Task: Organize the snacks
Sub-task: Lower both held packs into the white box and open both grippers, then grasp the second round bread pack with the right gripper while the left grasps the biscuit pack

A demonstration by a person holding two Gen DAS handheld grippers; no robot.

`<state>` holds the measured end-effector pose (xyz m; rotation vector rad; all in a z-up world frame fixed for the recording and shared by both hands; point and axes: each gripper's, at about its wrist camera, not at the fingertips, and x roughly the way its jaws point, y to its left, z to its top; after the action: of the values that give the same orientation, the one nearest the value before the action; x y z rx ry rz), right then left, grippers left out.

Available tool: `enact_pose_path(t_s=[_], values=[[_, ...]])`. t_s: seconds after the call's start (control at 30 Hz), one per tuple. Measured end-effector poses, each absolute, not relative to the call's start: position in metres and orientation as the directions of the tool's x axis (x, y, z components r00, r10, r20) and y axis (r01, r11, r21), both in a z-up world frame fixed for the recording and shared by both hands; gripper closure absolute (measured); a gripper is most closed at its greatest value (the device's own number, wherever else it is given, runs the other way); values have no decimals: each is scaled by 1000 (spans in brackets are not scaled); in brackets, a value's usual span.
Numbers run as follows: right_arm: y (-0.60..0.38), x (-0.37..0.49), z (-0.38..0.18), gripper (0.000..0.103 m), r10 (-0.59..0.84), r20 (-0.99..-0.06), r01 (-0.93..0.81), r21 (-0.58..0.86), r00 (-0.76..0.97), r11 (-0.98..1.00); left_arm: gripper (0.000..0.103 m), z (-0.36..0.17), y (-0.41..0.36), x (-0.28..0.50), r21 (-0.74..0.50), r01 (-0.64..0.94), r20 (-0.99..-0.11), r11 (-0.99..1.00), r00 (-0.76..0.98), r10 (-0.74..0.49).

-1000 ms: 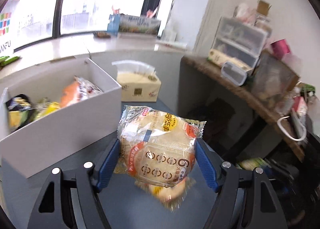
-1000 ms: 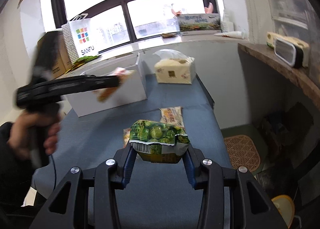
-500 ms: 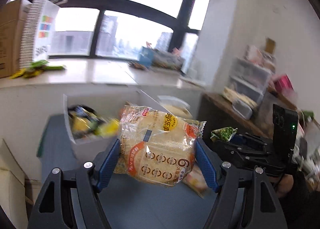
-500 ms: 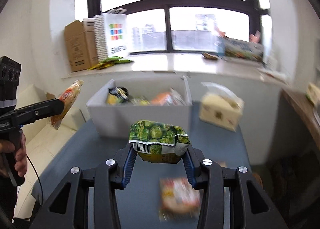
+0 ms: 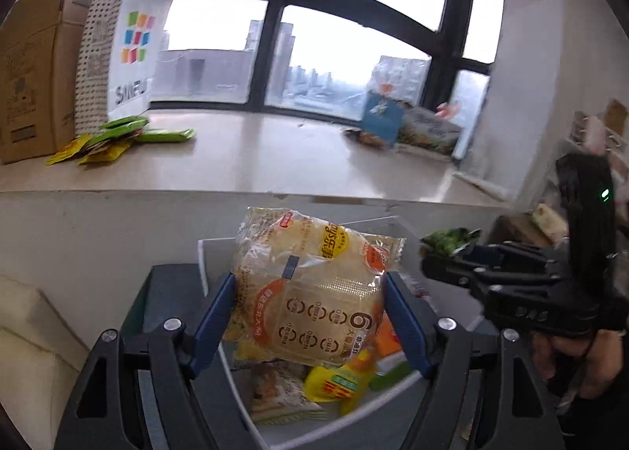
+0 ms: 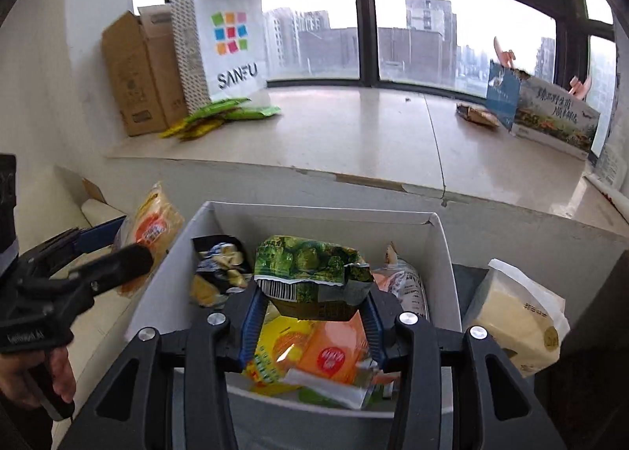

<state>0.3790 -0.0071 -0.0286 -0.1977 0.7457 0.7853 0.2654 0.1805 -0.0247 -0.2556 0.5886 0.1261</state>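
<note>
The yellow bread packet [image 5: 314,288] is seen between the blue pads of the left gripper [image 5: 310,316], whose jaws have just been opening, at frame centre above the white box [image 6: 446,253] – while the green snack bag [image 6: 312,277], with the right gripper [image 6: 312,318] also just widening, is still pinched over the box's packets.

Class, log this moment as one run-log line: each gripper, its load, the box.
left gripper: bread packet, opening | right gripper: green packet, opening | white box: part-filled, below both
</note>
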Motion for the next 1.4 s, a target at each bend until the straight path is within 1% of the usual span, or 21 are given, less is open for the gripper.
enact_pose_path(t_s=[0.03,0.07,0.13,0.2,0.27,0.37,0.47,0.6,0.77,0.87,0.93,1.03,1.13,1.2,1.23,1.3,1.4], values=[[-5,386,-33,26,571,-686,-702,123,451,702,6,-30,181,272,-182,-218,-586,959,807,72],[-2,392,-37,0,548,-706,-684,123,449,719,0,-36,184,278,-172,-238,-605,956,792,89],[-4,396,-38,0,510,-703,-649,90,496,755,0,-44,187,283,-184,-249,-620,951,780,84],[-8,392,-35,0,519,-684,-654,80,513,752,0,-47,188,281,-190,-260,-620,947,779,90],[-13,389,-34,0,522,-675,-656,73,522,751,0,-48,186,278,-178,-269,-613,946,783,108],[-17,382,-32,0,518,-671,-658,58,532,751,0,-45,179,265,-191,-249,-595,949,799,90],[-28,368,-29,0,537,-652,-672,55,536,738,0,-34,164,239,-181,-223,-563,958,822,84],[-47,340,-29,0,569,-641,-697,74,515,714,0,-28,143,196,-163,-197,-556,967,827,75],[-89,284,-31,0,626,-606,-727,113,490,678,0,-24,125,140,-139,-206,-575,969,813,90],[-114,252,-34,0,643,-595,-725,141,482,674,0,-27,122,113,-109,-214,-620,971,778,101],[-131,228,-37,0,633,-591,-717,127,500,686,0,-23,121,97,-79,-214,-628,974,769,118],[-153,199,-43,0,593,-595,-699,72,542,711,0,-10,124,65,-28,-235,-616,972,770,169],[-179,178,-58,0,553,-619,-667,62,557,742,0,-12,127,35,-73,-231,-620,970,773,137],[-195,172,-78,0,503,-661,-622,69,557,780,0,-25,123,20,-125,-245,-615,961,780,119],[-201,170,-86,0,495,-666,-609,77,557,789,0,-32,119,13,-149,-256,-606,955,787,117],[-208,167,-99,0,500,-675,-609,94,542,787,0,-48,106,5,-214,-238,-587,947,807,70],[-214,172,-117,0,475,-709,-603,87,522,793,0,-60,86,8,-222,-222,-578,949,814,55]])
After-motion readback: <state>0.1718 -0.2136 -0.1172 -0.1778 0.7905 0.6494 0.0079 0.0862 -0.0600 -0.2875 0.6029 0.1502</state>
